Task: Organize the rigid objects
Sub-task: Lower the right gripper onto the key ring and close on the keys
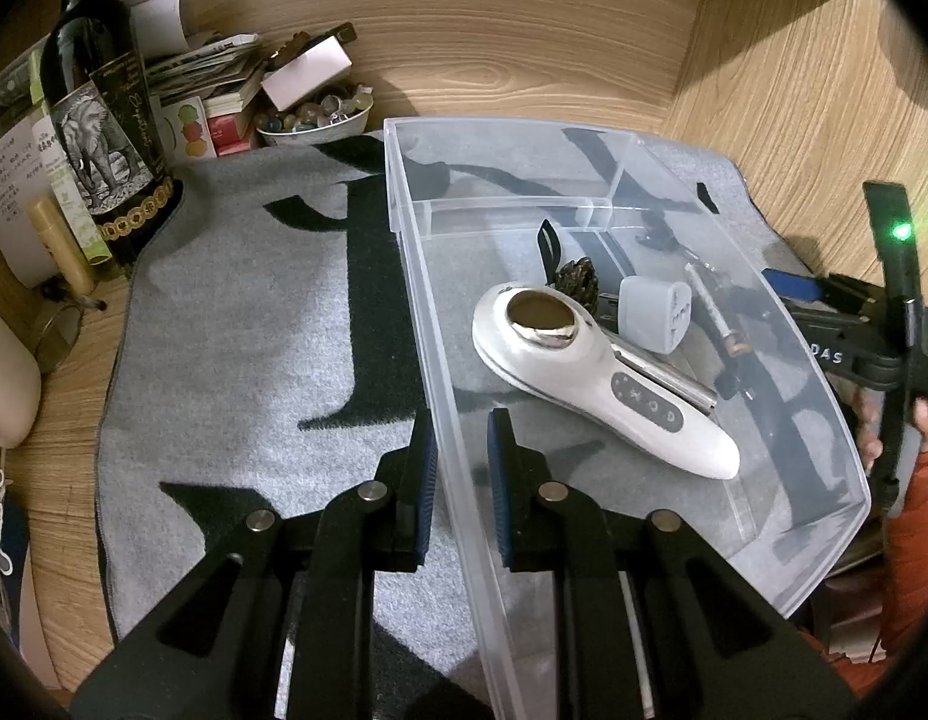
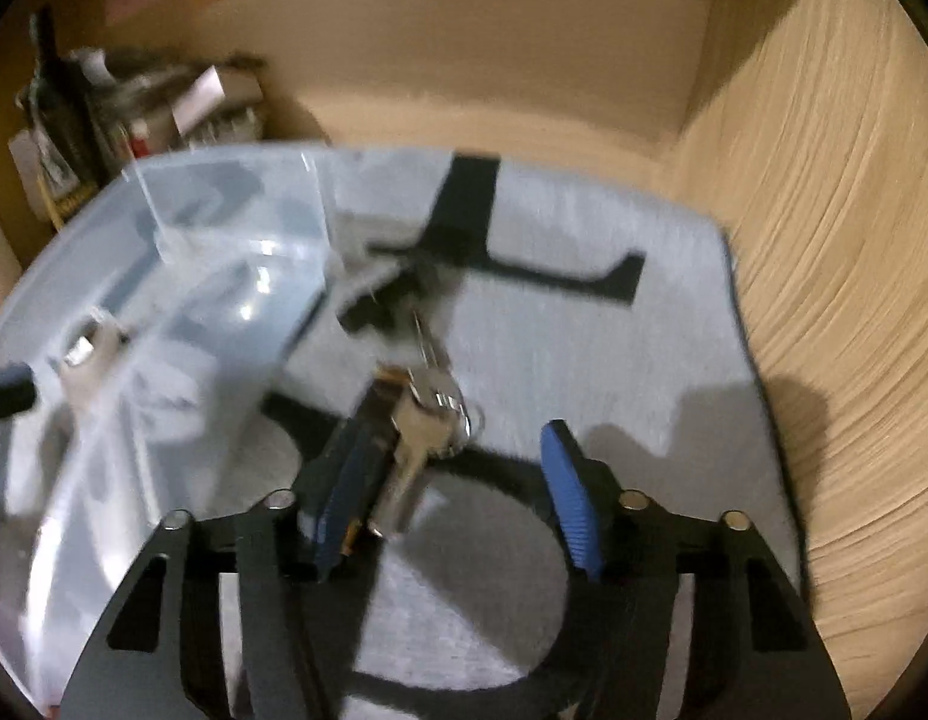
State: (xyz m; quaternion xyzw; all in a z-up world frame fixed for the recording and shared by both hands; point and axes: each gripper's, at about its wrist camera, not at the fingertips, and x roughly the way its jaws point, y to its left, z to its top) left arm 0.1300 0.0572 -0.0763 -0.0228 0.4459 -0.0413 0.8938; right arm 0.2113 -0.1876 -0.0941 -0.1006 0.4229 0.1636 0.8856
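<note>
so there's a wooden desk (image 1: 524, 48) with a grey mat (image 1: 254, 312) with black markings spread over it, and a clear plastic bin (image 1: 824, 420) sitting on the mat. left gripper (image 1: 459, 468) has its fingers straddling the bin's near wall, one pad outside and one inside, pretty much clamped on it as far as I can tell. inside the bin: a white handheld device (image 1: 584, 372) with a round metal head, a small grey adapter plug (image 1: 653, 312) just beside it, a pinecone-looking thing behind. right gripper (image 2: 458, 480) is spread wide open over the mat beside the bin, with a bunch of keys (image 2: 428, 420) up against its left finger, view's blurry though
</note>
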